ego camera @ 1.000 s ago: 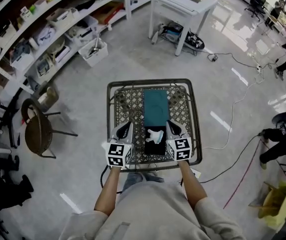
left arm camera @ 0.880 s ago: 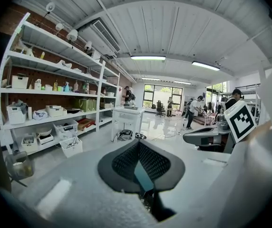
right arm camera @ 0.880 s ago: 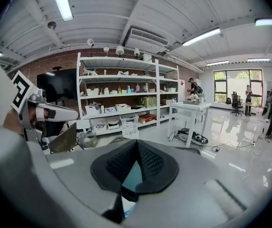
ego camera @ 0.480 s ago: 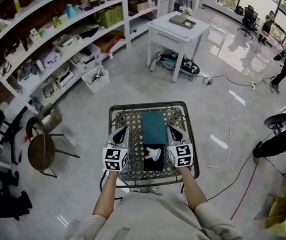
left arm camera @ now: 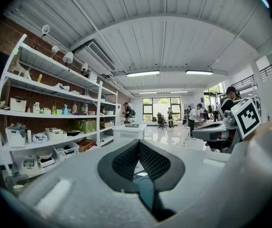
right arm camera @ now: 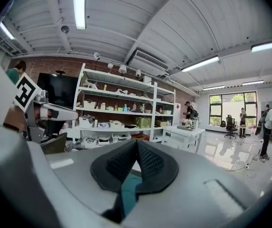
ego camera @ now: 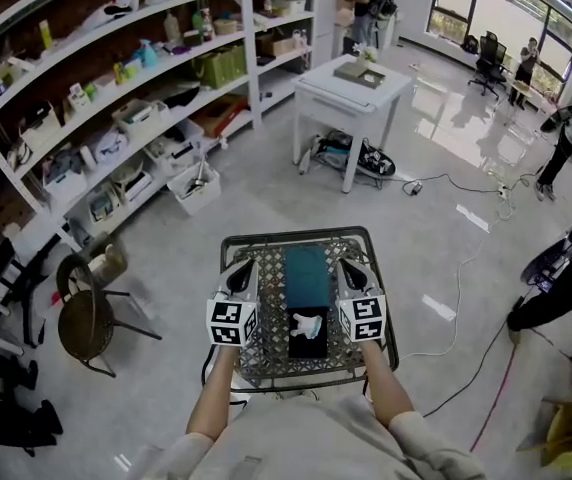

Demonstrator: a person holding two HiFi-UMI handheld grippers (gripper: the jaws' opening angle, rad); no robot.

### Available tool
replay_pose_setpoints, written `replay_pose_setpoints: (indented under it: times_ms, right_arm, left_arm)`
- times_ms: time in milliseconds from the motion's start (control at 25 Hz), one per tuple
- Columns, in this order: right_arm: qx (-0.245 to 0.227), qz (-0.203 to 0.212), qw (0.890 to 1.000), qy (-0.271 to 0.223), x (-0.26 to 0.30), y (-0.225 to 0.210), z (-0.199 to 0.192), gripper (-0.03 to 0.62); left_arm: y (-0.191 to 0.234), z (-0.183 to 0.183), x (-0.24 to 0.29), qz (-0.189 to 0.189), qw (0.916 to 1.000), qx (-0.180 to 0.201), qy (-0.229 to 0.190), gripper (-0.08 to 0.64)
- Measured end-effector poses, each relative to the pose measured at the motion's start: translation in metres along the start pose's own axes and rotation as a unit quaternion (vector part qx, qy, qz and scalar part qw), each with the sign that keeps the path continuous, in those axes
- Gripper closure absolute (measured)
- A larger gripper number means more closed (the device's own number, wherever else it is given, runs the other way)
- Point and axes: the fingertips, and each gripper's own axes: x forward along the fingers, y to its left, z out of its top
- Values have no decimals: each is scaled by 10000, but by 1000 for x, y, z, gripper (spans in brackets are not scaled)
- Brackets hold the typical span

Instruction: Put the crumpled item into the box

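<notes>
A white crumpled item [ego camera: 307, 325] lies on the dark near end of a long box [ego camera: 307, 268] whose far part is teal. The box rests on a metal lattice table [ego camera: 256, 343] in the head view. My left gripper [ego camera: 246, 266] is to the left of the box and my right gripper [ego camera: 346, 266] to its right, both level with the teal part. In the left gripper view the left gripper [left arm camera: 138, 145] has its jaws together with nothing between them. The right gripper [right arm camera: 136, 144] is likewise shut and empty. Both point out over the table at the room.
White shelving [ego camera: 116, 118] full of bins runs along the left. A white table [ego camera: 351, 78] stands beyond the lattice table, and a round chair [ego camera: 81, 318] is at the left. Cables [ego camera: 456, 268] cross the floor. People [ego camera: 556, 298] are at the right.
The head view has tilted up and pulled back, so the table sits lower and smaller. Both grippers stay on either side of the box, and the crumpled item has not moved.
</notes>
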Motion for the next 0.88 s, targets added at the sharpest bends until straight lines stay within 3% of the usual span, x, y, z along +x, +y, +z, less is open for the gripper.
replay_pose_setpoints:
  times_ms: [880]
  right_arm:
    - [10,-30,10000,-19,-1,1,2,592]
  left_arm:
    - [1,2,-3,36,10000,26,0,554]
